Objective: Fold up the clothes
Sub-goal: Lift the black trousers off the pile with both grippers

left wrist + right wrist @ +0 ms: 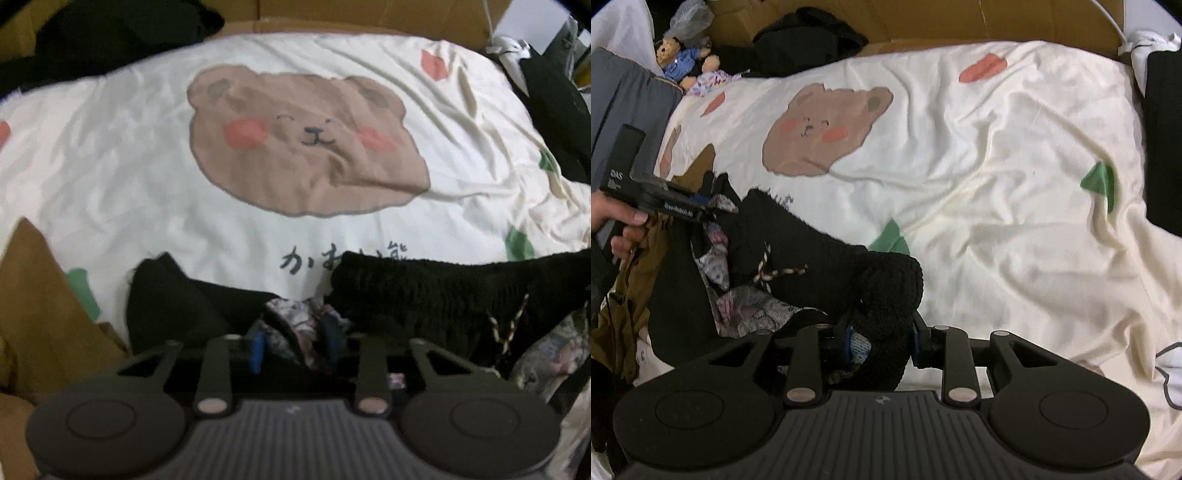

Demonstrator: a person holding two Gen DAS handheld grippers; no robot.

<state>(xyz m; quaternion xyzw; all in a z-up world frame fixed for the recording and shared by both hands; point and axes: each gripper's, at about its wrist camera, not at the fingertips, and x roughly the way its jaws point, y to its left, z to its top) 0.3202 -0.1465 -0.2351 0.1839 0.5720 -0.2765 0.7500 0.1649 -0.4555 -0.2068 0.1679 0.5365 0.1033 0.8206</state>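
A black knit garment (827, 254) with a floral lining (753, 310) and a braided cord (768, 273) hangs stretched between both grippers above a cream bear-print sheet (997, 166). My right gripper (882, 339) is shut on a bunched black edge of it. My left gripper (295, 343) is shut on the floral-lined edge, with black knit (424, 291) spreading off to the right. In the right wrist view the left gripper (713, 206) is at the far left, held by a person's hand (620, 221).
The sheet's bear face (295, 144) lies ahead. Brown cardboard (923, 22) walls the back. A dark pile (809, 40) and a teddy bear (683, 59) sit back left. Brown cloth (631, 280) hangs left, black fabric (1163, 147) lies right.
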